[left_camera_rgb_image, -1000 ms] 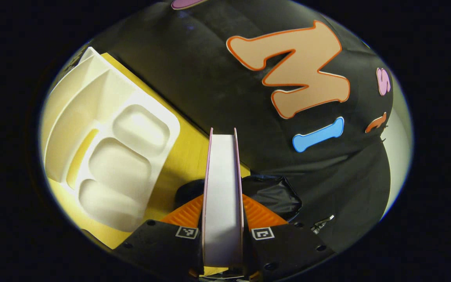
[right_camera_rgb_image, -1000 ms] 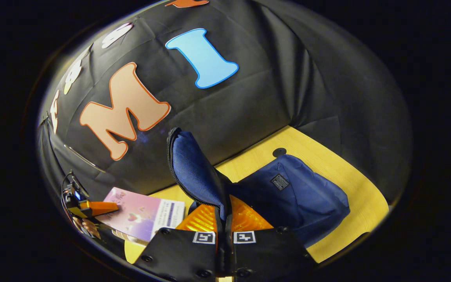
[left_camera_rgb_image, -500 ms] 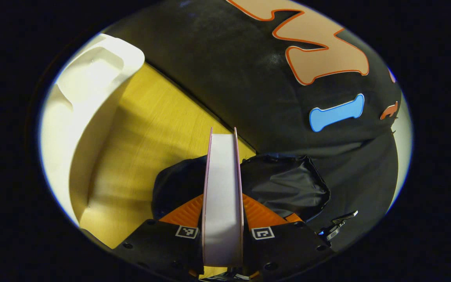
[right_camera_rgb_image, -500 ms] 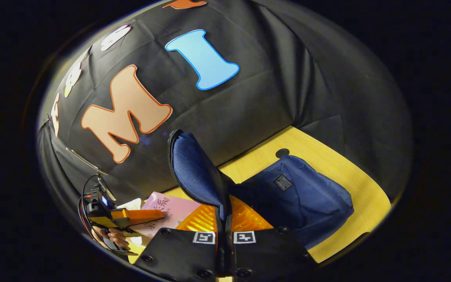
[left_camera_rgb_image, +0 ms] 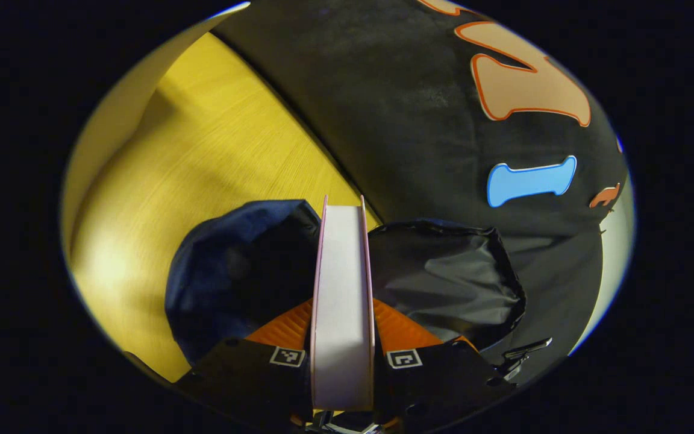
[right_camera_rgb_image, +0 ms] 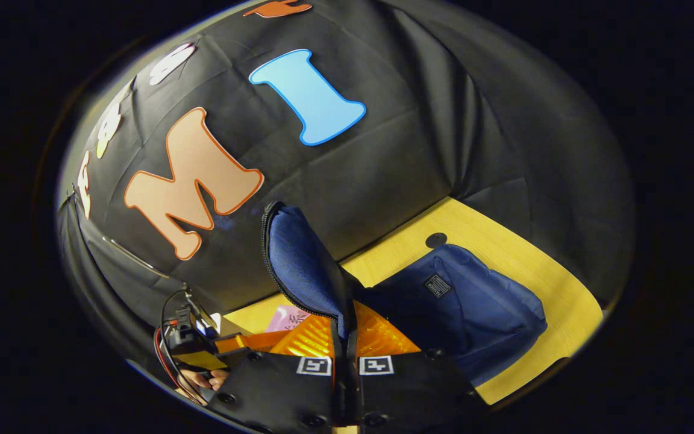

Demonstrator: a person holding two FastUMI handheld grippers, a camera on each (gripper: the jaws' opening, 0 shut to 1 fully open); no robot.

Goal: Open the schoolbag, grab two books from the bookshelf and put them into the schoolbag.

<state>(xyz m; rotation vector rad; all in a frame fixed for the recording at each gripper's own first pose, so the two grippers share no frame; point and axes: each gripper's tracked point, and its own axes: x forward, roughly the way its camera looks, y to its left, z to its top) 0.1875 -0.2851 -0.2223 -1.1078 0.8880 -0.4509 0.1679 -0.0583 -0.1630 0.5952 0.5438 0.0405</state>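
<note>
In the left gripper view my left gripper (left_camera_rgb_image: 343,313) is shut on a book (left_camera_rgb_image: 343,253) with pink covers, seen edge-on with its white pages toward me. Right beyond the book's far edge lies the open blue schoolbag (left_camera_rgb_image: 232,265), its black lining (left_camera_rgb_image: 443,271) showing to the right. In the right gripper view my right gripper (right_camera_rgb_image: 345,328) is shut on the schoolbag's blue flap (right_camera_rgb_image: 302,265) and holds it upright by its zipper edge. The bag's body (right_camera_rgb_image: 467,307) lies on the table behind. At the lower left the left gripper (right_camera_rgb_image: 235,343) and a corner of the pink book (right_camera_rgb_image: 287,314) come in.
The yellow wooden table (left_camera_rgb_image: 202,150) runs under the bag up to the black cloth wall. A pale tray edge (left_camera_rgb_image: 112,120) shows at the far left. A small black round spot (right_camera_rgb_image: 436,240) sits on the table behind the bag. A hand (right_camera_rgb_image: 208,380) holds the left gripper.
My left gripper has carried the book over to the bag's opening; the white tray has slid out to the left edge. The right gripper still holds the flap up, hardly moved.
</note>
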